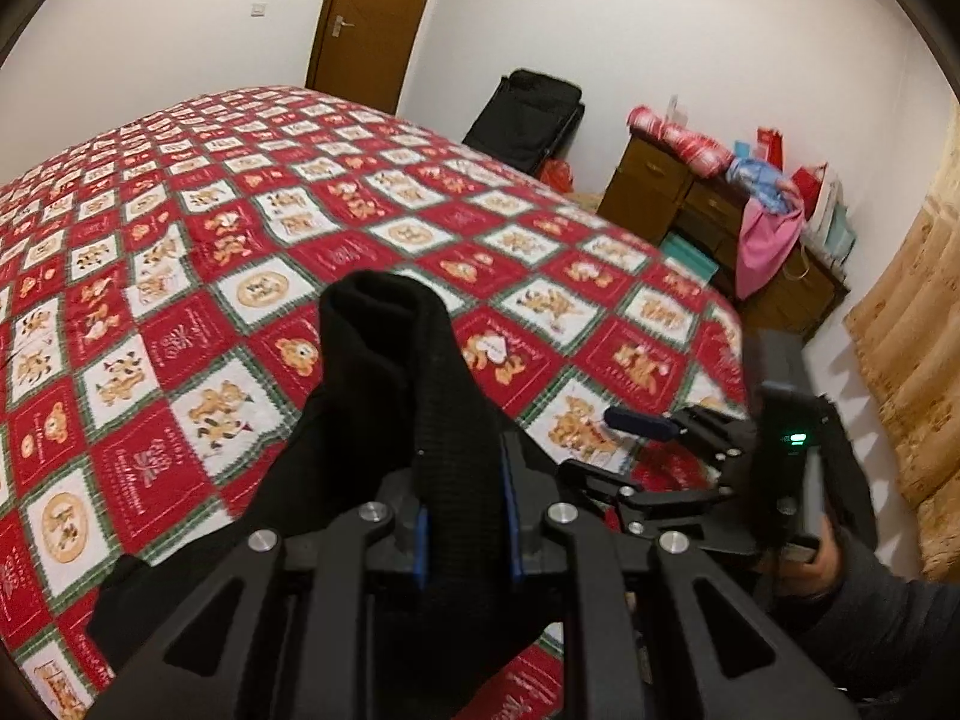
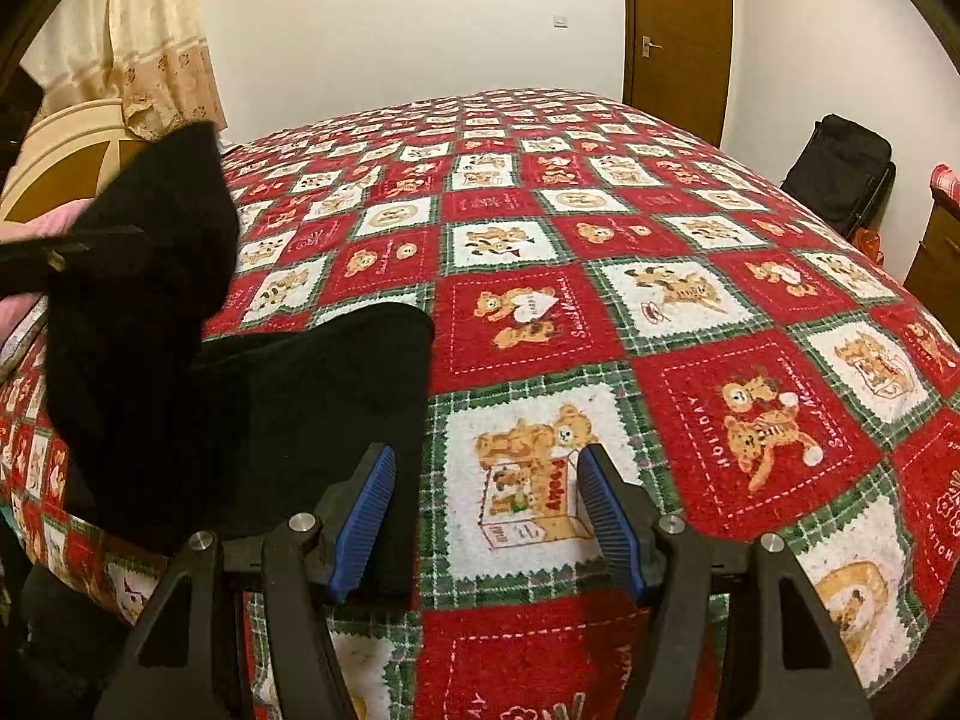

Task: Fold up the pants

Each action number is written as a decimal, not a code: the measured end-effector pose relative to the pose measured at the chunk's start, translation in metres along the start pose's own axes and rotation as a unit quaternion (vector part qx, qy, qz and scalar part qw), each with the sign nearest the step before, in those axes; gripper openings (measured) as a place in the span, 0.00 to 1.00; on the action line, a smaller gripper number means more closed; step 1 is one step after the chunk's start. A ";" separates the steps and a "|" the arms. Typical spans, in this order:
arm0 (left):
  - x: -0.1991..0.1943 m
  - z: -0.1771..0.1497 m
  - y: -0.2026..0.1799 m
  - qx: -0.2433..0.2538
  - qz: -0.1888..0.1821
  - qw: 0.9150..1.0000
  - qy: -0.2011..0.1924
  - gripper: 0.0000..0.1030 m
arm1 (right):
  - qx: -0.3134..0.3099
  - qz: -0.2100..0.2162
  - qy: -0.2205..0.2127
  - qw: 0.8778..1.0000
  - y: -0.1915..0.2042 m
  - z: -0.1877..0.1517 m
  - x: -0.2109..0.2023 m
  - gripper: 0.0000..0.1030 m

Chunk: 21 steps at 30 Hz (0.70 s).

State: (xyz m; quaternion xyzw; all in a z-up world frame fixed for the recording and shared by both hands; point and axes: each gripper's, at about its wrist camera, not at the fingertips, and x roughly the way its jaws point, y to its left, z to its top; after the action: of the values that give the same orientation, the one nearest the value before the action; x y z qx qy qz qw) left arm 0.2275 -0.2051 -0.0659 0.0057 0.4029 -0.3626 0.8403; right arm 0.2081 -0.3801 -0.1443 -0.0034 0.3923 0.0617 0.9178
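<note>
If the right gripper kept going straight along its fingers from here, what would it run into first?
Most likely the bedspread. The right gripper is open and empty, angled down at the bed, with only a white teddy-bear patch showing between its fingers. The black pants lie just off its left finger, so they would probably be missed, though depth is uncertain.

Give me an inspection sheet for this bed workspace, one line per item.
Surface: bed under a red, white and green teddy-bear quilt, spread flat.
Job's things: black pants, one part lying on the quilt near the bed edge, another part lifted.
Clutter: nothing seen on the quilt besides the pants.
Grippers: left gripper shut on the pants' ribbed band; right gripper open over bare quilt, pants beside its left finger.
Cables: nothing seen.
Surroundings: wooden door, black suitcase against the wall, wooden drawers piled with bags and cloth, curtain.
</note>
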 end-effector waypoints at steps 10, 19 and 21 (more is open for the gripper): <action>0.033 -0.006 -0.029 0.004 -0.036 0.999 0.005 0.23 | 0.058 -0.020 -0.026 0.998 -0.027 0.002 -0.005 0.63; -0.017 -0.029 -0.014 0.018 0.034 0.998 -0.058 0.58 | 0.096 0.048 -0.112 0.988 -0.029 0.011 -0.047 0.63; -0.026 -0.042 -0.002 0.019 0.060 0.996 -0.061 0.58 | 0.066 0.098 -0.127 0.985 -0.007 0.012 -0.058 0.63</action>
State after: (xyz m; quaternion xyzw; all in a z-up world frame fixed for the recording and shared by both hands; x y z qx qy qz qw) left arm 0.1873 -0.1782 -0.0757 0.0235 0.3430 -0.3185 0.8834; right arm 0.1778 -0.3925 -0.0940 0.1032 0.2744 0.1257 0.9478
